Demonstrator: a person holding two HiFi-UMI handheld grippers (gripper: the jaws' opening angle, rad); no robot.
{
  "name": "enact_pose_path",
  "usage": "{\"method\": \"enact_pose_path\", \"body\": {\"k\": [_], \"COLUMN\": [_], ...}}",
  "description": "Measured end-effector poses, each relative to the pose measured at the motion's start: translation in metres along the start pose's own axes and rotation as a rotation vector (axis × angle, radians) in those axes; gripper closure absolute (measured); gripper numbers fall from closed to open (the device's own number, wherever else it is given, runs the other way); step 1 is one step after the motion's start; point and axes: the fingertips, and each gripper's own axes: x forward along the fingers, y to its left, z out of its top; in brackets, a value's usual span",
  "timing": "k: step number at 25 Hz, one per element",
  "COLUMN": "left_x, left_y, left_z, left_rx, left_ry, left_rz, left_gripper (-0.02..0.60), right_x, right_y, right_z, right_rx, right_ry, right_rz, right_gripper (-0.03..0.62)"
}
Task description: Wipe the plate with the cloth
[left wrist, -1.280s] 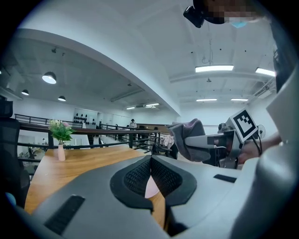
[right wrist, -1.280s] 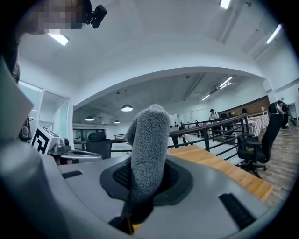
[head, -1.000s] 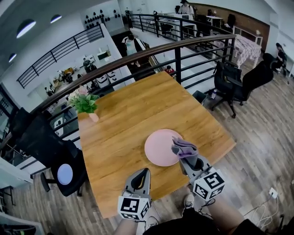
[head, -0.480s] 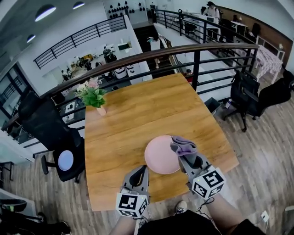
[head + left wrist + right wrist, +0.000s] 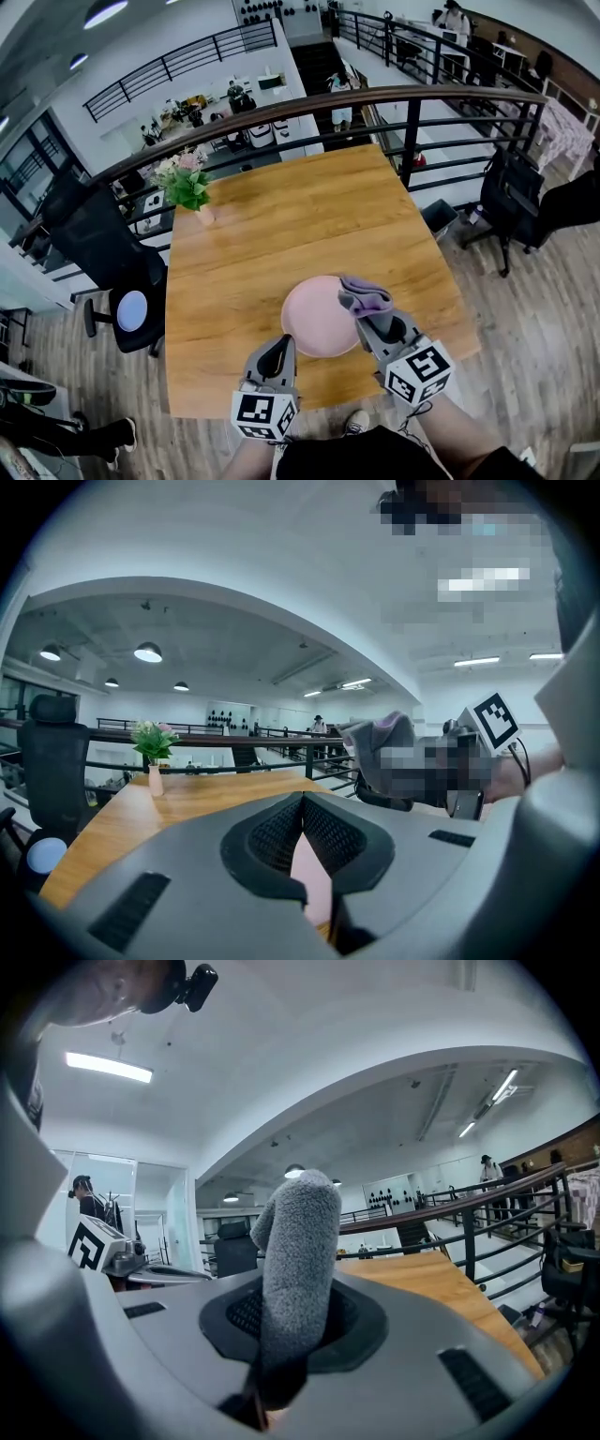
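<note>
A round pink plate lies near the front edge of the wooden table. My right gripper is shut on a purple-grey cloth, which hangs over the plate's right rim. In the right gripper view the cloth stands bunched up out of the shut jaws. My left gripper is shut, with its tip at the plate's front-left rim. In the left gripper view a strip of the pink plate shows between the jaw tips; I cannot tell if they touch it.
A small vase of flowers stands at the table's far left corner. A black railing runs behind the table. Black office chairs stand at the left and the right. The floor is wood planks.
The whole view has shifted. Both grippers have slid a little across the table's front, and the left tip is now closer to the plate's rim. The cloth stays in the right gripper.
</note>
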Motion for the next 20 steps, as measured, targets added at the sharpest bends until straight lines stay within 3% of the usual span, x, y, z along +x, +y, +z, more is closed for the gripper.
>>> {"method": "enact_pose_path", "body": {"k": [11,20], "left_x": [0.012,0.026], "left_y": [-0.003,0.027], "left_z": [-0.021,-0.067], "left_rx": [-0.010,-0.109], "left_ry": [0.085,0.196], "left_rz": [0.054,0.107], "left_gripper": [0.561,0.560], "right_x": [-0.011,-0.007], "right_y": [-0.016,-0.017], "right_z": [-0.013,-0.031], "right_rx": [0.031,0.032], "right_ry": [0.025,0.056], "right_rz": [0.007,-0.010], "right_gripper": [0.520,0.520]}}
